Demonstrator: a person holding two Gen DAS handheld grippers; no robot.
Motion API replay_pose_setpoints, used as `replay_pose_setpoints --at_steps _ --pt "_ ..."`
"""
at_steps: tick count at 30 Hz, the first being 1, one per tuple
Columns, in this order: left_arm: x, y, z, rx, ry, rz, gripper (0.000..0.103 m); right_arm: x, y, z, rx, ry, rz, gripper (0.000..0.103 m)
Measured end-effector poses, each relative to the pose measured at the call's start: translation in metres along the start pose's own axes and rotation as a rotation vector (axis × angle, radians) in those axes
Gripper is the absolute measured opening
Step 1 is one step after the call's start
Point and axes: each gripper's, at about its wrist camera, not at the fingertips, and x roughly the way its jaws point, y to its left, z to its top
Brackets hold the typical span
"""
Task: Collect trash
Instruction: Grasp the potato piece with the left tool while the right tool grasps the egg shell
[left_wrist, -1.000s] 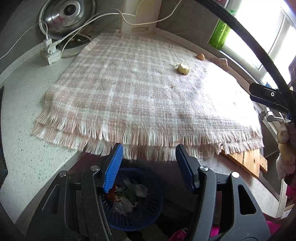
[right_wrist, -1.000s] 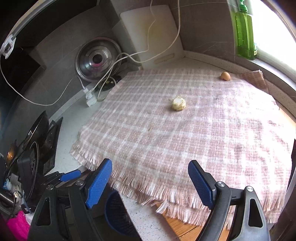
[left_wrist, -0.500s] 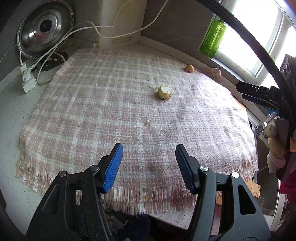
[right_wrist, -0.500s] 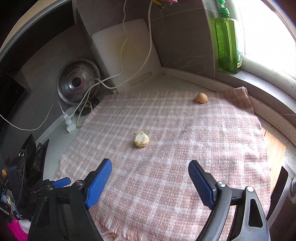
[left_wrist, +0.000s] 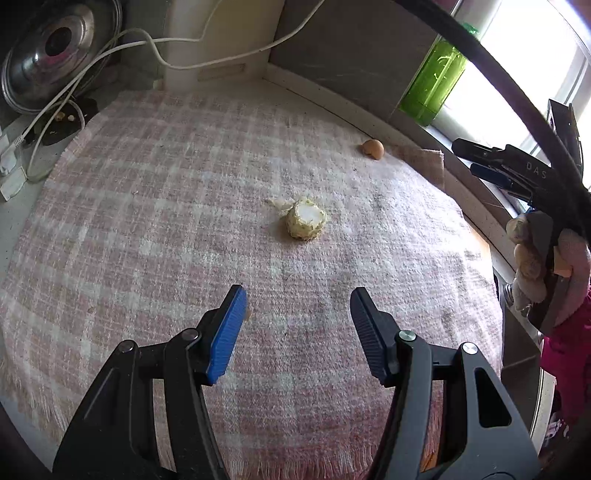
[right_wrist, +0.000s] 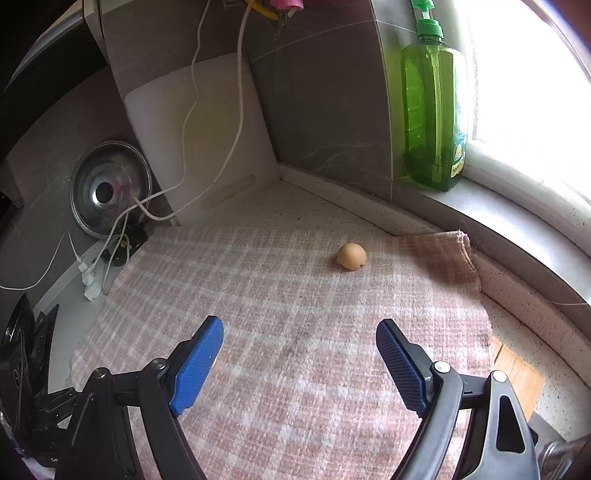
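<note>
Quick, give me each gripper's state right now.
Left gripper: open, holding nothing, above the checked cloth.
Right gripper: open, holding nothing.

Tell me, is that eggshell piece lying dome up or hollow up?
Dome up: the eggshell shows its rounded back, broken rim down on the checked cloth.

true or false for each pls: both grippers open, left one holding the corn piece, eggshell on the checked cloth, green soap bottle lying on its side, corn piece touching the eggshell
1. Both grippers are open: true, the left gripper and the right gripper both gape empty.
2. Left gripper holds the corn cob piece: false, it lies on the cloth ahead of the fingers.
3. Eggshell half is on the checked cloth: true.
4. Green soap bottle lies on its side: false, it stands upright on the window ledge.
5. Corn touches eggshell: false, they lie apart.
</note>
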Motion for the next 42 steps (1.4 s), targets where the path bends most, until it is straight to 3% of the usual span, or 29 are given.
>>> replay_pose_setpoints --at_steps 8,9,15,24,35,42 --pt "0.047 -0.009 0.03 0.002 0.035 0.002 0.06 0.05 -0.026 0.027 -0.004 0.045 0.013 0.087" --pt "0.053 -0.011 0.033 0.005 0.042 0.006 0.056 0.058 -0.028 0.029 -0.008 0.055 0.019 0.086" --pt "0.082 -0.015 0.042 0.004 0.074 0.017 0.052 0.096 -0.04 0.038 -0.026 0.111 0.03 0.076" --pt "0.096 -0.009 0.051 -0.008 0.087 0.036 0.051 0.139 -0.047 0.05 -0.032 0.162 0.045 0.065" --pt "0.106 -0.005 0.056 -0.014 0.09 0.033 0.047 0.178 -0.045 0.054 -0.081 0.217 -0.01 0.059" --pt "0.115 -0.009 0.062 -0.003 0.088 0.021 0.039 0.192 -0.037 0.057 -0.099 0.24 -0.032 0.051"
